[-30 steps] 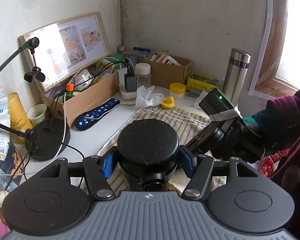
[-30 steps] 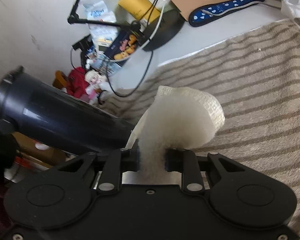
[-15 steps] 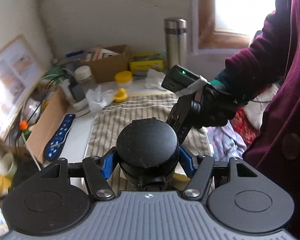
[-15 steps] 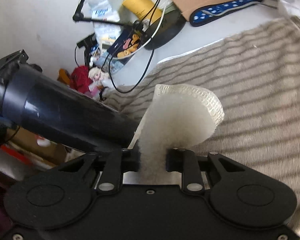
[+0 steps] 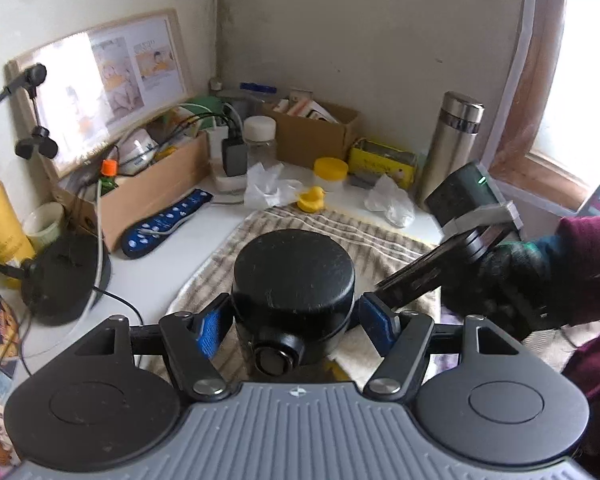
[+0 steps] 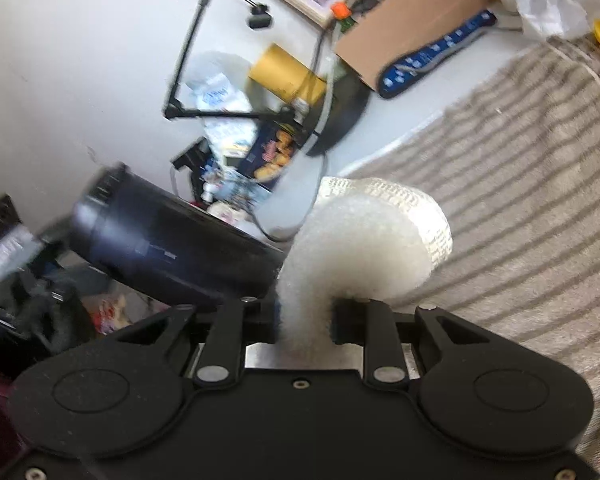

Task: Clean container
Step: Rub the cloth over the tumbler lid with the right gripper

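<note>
Left wrist view, item one: my left gripper, blue pads clamped on either side of the black container, which I hold lifted over the striped towel, its flat round end toward the lens. Item two, right wrist view: my right gripper, jaws narrow and pinching the stem of a white sponge that curls up and over to the right; the container shows here as a long dark cylinder lying slantwise at left, its near end just beside the sponge, though whether they touch I cannot tell. Progress: both tools are in hand and brought together, but the dark wall shows only sheen and some blur, no suds or streaks, so this would fit wiping barely under way as well as wiping nearly through. Room: the towel gives open ground near and to the right. Far edge crowded: yellow duck, crumpled tissue, steel flask, cardboard box. Left side: lamp base and trailing cable, near enough to snag a wide swing.
</note>
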A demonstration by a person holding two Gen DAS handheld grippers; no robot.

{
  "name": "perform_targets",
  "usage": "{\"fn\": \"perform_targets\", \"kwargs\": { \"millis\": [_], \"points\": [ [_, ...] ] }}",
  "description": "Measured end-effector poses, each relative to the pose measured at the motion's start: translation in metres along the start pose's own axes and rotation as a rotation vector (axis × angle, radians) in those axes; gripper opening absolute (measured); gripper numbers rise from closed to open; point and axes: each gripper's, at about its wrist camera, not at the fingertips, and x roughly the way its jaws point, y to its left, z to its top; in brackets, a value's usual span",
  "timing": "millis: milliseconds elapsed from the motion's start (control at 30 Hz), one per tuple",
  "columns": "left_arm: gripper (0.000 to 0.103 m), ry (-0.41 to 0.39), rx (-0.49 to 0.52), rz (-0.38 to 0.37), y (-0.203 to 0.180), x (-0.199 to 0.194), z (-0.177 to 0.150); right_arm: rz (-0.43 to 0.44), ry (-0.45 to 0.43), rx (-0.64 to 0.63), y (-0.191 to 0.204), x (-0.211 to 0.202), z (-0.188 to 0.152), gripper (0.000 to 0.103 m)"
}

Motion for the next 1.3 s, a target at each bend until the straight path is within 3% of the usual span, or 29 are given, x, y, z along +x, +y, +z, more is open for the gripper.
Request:
{"fn": "perform_targets", "kwargs": {
  "millis": [200,333,433,700,1300],
  "points": [
    [0.064,-0.009,0.072,-0.022,-0.002,-0.001,-0.003,0.081,-0.077,0.027,0.016,-0.012,0.004,0.022],
    [0.063,-0.021,0.066,-0.03,0.001,-0.004,-0.007,0.135,-0.128,0.044,0.027,-0.02,0.007,0.022],
    [0.063,-0.029,0.058,-0.036,0.003,-0.005,-0.009,0.137,-0.116,0.044,0.025,-0.017,0.007,0.022],
    [0.064,-0.033,0.059,-0.018,0.001,-0.006,-0.012,-0.032,-0.019,0.096,-0.009,0.007,-0.008,0.022],
    [0.064,-0.016,0.064,0.007,-0.004,0.003,-0.002,-0.277,0.177,-0.191,0.016,0.021,-0.031,0.022]
  ]
}}
